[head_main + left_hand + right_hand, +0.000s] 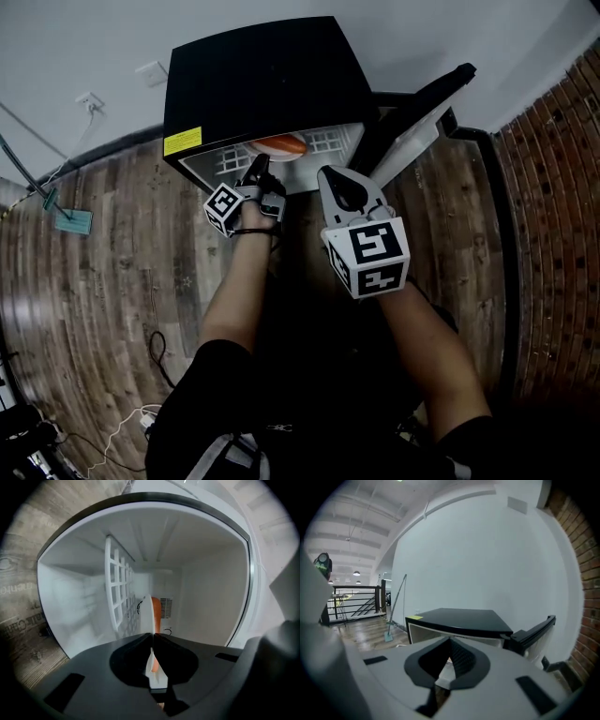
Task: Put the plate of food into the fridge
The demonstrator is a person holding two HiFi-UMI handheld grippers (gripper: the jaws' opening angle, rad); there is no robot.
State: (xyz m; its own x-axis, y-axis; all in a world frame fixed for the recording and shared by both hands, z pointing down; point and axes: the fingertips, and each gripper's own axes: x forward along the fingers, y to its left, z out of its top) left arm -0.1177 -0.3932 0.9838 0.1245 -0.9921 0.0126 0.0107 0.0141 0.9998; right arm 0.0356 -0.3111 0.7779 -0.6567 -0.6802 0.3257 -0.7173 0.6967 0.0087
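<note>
We've got a black fridge [262, 84] on wood-look floor [103, 281], white wall [94, 37] behind, brick wall [562, 169] alongside. Its yellow label [182, 141] is unreadable. Our left gripper [152, 637] pinches the plate [146, 616] rim, plate reaching into the open fridge. The right gripper [450, 641] has its fingers together, empty.

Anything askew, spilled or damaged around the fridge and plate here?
Nothing stands out. The left gripper is shut on the plate, which runs parallel to the wire shelf of the fridge, orange food on it. The door stands open; no spill or damage shows.
</note>
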